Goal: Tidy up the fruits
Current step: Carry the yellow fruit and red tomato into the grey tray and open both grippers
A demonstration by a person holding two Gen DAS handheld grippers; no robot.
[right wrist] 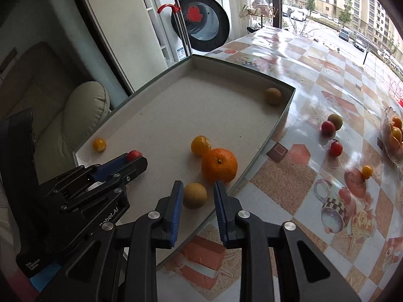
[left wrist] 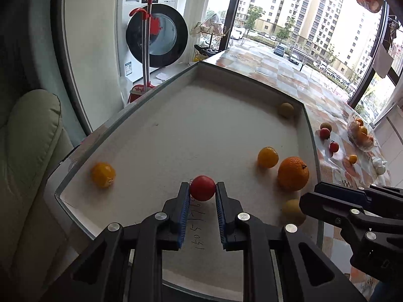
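Observation:
A shallow white tray (left wrist: 176, 130) lies on the table and holds several fruits. My left gripper (left wrist: 202, 188) is shut on a red fruit (left wrist: 202, 188) at its fingertips, low over the tray's near part; it also shows in the right wrist view (right wrist: 134, 155). My right gripper (right wrist: 197, 188) is open, its fingers either side of a tan round fruit (right wrist: 195, 195) that rests in the tray. A big orange (right wrist: 219, 165) and a yellow-orange citrus (right wrist: 200, 146) lie just beyond it. Another citrus (left wrist: 103, 175) lies at the tray's left, and a brown fruit (left wrist: 286, 110) in its far corner.
On the patterned tablecloth (right wrist: 314, 80) right of the tray lie a red and a brown fruit (right wrist: 332, 124), a small tomato (right wrist: 336, 148) and a tiny orange fruit (right wrist: 367, 171). A glass bowl of fruit (right wrist: 394, 136) stands far right. A cushioned chair (left wrist: 30, 151) sits left.

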